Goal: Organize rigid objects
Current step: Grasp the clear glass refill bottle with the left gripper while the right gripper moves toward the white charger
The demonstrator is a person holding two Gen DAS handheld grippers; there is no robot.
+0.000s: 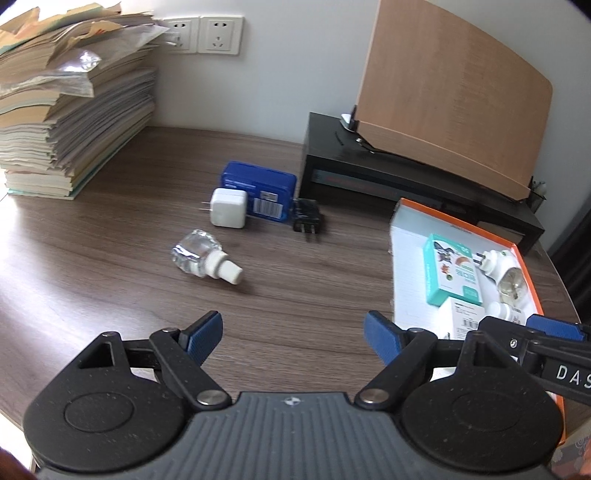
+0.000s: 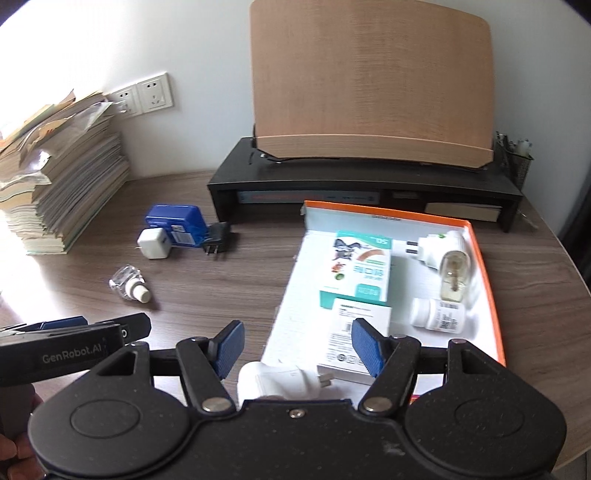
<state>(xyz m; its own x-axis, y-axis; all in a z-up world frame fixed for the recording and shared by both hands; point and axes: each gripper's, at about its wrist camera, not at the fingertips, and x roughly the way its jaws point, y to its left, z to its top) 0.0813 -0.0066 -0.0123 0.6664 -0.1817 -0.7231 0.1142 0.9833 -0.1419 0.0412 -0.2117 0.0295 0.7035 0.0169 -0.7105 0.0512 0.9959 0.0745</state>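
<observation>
An orange-rimmed white box lid (image 2: 484,258) lies on the table's right side. It holds a teal carton (image 2: 356,273), a white carton (image 2: 360,334), a plug-in vaporizer (image 2: 443,258), a white pill bottle (image 2: 437,314) and a white adapter (image 2: 277,384) at its near edge, between my right jaws. My right gripper (image 2: 297,349) is open above that edge. On the wood to the left lie a clear refill bottle (image 1: 203,256), a white charger (image 1: 227,212), a blue box (image 1: 258,190) and a black plug (image 1: 306,218). My left gripper (image 1: 293,338) is open and empty, short of the refill bottle.
A tall stack of books and papers (image 1: 62,110) stands at the back left below wall sockets (image 1: 205,33). A black monitor riser (image 2: 362,184) with a wooden book stand (image 2: 373,85) lines the back wall. A mesh pen holder (image 2: 515,162) is at its right end.
</observation>
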